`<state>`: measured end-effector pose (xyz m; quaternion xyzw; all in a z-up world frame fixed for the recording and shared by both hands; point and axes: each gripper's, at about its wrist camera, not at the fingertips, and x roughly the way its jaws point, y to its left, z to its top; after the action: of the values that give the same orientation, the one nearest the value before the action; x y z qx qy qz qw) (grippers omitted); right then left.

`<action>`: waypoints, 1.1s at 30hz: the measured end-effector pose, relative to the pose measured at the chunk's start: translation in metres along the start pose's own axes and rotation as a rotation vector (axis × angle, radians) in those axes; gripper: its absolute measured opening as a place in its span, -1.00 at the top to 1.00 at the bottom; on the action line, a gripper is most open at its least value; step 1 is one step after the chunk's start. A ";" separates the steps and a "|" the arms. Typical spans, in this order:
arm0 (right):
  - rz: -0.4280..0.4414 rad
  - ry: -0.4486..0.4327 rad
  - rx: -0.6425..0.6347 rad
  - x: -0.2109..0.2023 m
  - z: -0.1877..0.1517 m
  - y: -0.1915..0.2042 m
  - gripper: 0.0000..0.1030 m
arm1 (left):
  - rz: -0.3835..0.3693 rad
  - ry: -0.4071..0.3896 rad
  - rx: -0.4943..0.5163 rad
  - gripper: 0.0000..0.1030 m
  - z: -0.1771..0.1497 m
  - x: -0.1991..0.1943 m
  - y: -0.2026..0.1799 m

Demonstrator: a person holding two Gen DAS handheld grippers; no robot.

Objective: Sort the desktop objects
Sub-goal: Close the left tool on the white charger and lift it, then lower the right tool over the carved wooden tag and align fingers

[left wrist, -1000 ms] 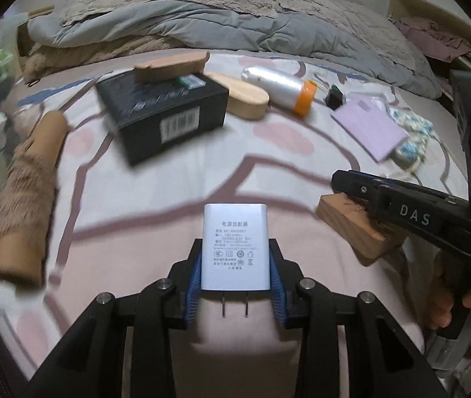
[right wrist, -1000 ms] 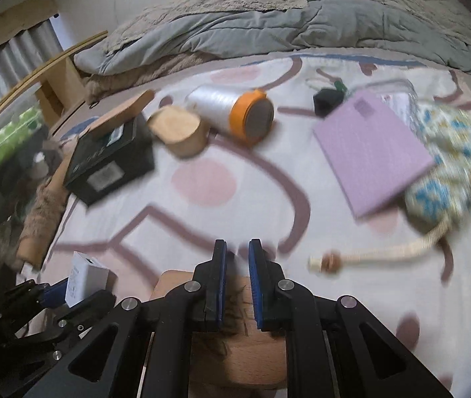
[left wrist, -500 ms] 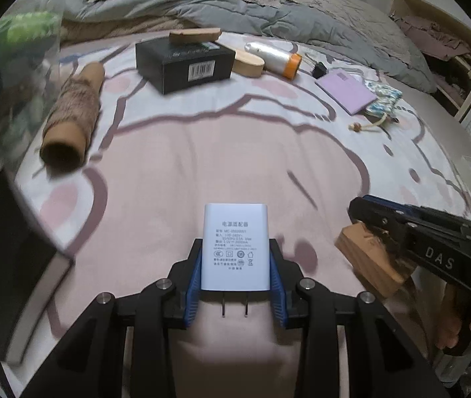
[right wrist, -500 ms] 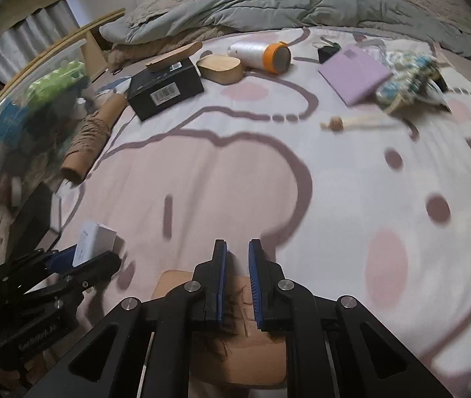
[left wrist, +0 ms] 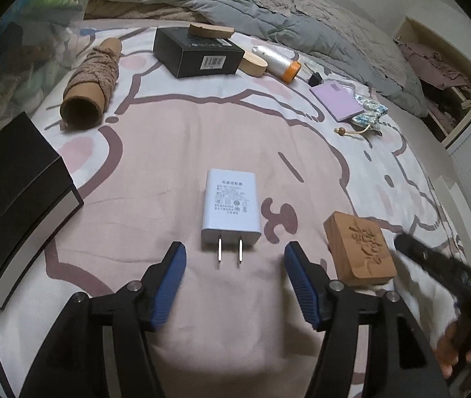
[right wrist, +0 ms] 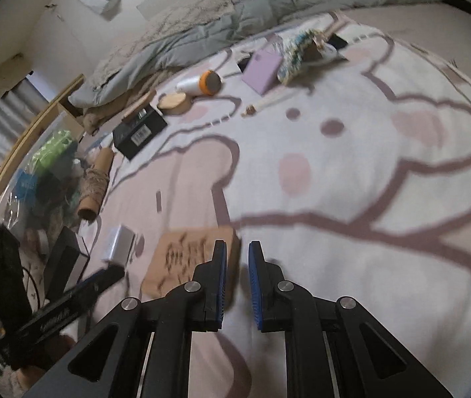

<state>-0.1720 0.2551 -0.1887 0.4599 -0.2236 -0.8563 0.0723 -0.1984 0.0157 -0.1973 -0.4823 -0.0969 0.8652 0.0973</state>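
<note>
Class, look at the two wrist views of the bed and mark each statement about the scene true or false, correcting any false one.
1. The white charger lies on the bedspread, free of the left gripper. True.
2. The left gripper's jaws are clamped shut. False: they stand wide apart, one on either side of the charger's prongs.
3. The carved wooden block lies on the bedspread to the right of the charger. True.
4. The right gripper is holding the carved wooden block. False: nothing sits between its jaws; the block lies beside it.
5. A wooden piece rests on top of the black box. True.
</note>
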 end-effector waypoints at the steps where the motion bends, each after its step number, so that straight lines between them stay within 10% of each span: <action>1: -0.001 0.006 0.001 -0.001 -0.003 0.001 0.72 | 0.013 -0.008 0.014 -0.20 0.000 0.001 -0.002; 9: 0.032 0.022 -0.034 -0.014 -0.028 0.019 0.72 | 0.153 -0.022 0.144 -0.20 -0.002 0.002 -0.009; 26: -0.047 0.106 -0.102 0.025 -0.020 0.026 0.72 | 0.306 -0.006 0.009 -0.20 0.016 0.004 0.034; 33: -0.057 0.100 -0.156 0.037 -0.005 0.025 0.73 | 0.247 0.027 -0.072 -0.20 0.017 -0.007 0.048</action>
<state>-0.1909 0.2190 -0.2078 0.5014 -0.1391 -0.8487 0.0945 -0.2131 -0.0338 -0.1956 -0.5056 -0.0665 0.8598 -0.0263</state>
